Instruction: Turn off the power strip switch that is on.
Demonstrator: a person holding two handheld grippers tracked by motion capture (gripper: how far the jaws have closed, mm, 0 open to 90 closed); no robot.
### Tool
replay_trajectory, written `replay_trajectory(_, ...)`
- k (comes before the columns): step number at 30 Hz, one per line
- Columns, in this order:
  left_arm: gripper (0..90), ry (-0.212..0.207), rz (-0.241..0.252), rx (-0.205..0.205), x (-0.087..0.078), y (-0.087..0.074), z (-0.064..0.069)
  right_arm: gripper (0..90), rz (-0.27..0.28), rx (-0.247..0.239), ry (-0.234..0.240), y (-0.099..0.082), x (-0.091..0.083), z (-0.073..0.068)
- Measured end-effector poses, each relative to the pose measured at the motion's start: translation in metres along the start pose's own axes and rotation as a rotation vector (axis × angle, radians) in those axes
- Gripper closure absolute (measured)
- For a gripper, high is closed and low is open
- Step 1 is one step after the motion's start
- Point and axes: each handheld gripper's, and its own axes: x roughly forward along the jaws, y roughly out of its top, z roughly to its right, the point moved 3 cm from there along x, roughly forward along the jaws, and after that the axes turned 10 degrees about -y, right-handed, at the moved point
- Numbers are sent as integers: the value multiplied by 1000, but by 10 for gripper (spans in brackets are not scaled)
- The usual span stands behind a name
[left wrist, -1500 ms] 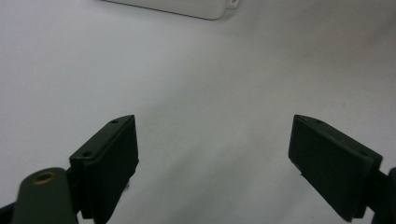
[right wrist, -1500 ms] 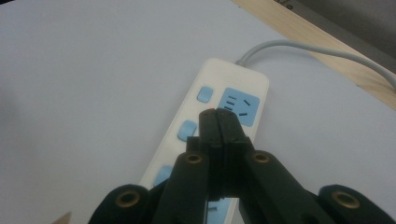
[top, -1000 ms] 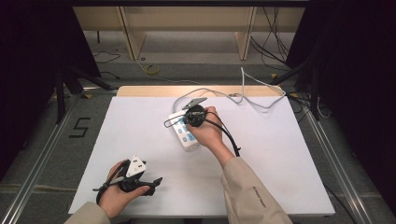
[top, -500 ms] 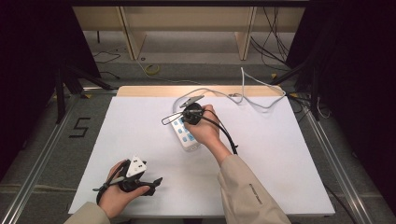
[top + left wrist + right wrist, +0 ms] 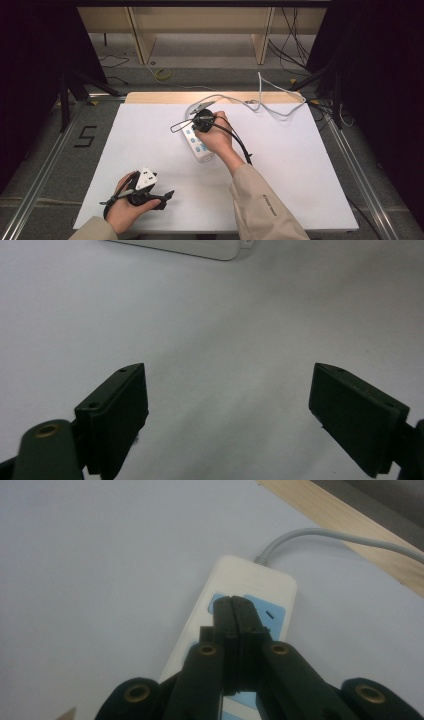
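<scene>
Jaws of right gripper (image 5: 234, 605) closed over power strip (image 5: 235, 630).

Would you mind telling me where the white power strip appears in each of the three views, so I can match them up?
High view: the power strip lies at table centre, partly under the right gripper.
Left gripper view: its white end sits at the top edge, beyond the open fingers.
Right gripper view: it runs up the middle, behind the shut fingers.
Shared landmark: the white table.
</scene>
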Motion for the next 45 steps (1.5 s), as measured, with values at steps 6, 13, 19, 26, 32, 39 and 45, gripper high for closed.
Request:
replay_trajectory(6,157,1,-2,2,0,0,0,900,-10,3,3,1,3,-2)
replay_trajectory(13,157,2,-1,3,0,0,0,900,-13,0,6,5,7,-3)
replay_trajectory(19,157,3,-4,4,-1,0,-1,900,-18,-3,9,9,10,-4)
replay_trajectory(26,157,3,2,2,-1,0,0,900,-31,-3,9,12,14,-8)
replay_trajectory(32,157,1,1,1,-1,0,-1,900,-35,-10,15,13,19,-9)
replay_trajectory(39,157,1,2,0,-1,0,0,900,-47,-2,22,12,23,-10)
replay_trajectory(45,157,0,2,-1,-1,0,0,900,-57,8,24,12,25,-9)
